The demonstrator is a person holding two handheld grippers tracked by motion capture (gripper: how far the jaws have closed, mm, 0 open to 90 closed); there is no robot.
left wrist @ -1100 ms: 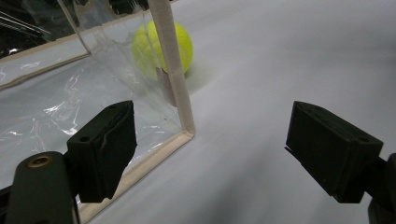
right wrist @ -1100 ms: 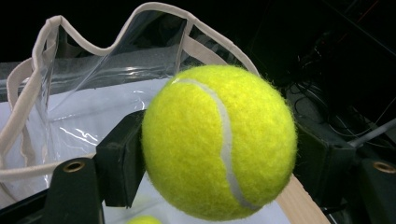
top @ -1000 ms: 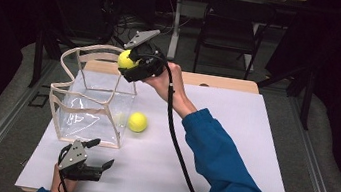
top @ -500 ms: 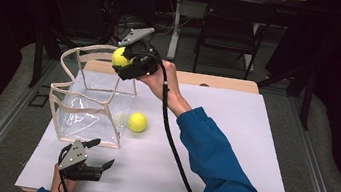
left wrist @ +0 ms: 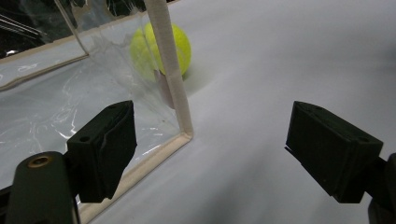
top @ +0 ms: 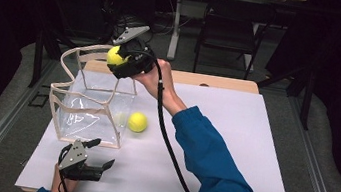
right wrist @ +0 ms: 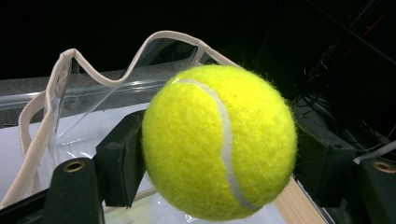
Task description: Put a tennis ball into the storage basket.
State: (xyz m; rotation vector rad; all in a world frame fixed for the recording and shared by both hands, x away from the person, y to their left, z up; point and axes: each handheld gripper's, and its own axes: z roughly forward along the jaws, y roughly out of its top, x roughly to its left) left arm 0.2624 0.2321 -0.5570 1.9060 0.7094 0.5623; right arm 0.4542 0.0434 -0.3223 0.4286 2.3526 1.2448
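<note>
Holding one ball [right wrist: 219, 142] tight between its jaws, my right gripper [top: 121, 62] hangs over the far rim of the clear bag [top: 90, 110], so I judge the pickup done and the drop into the bag not yet made. A second ball [top: 137, 121] lies on the table [top: 231, 150] just outside the bag's right wall, waiting its turn. My left gripper [top: 93, 166] rests near the bag's front corner, jaws wide and empty.
</note>
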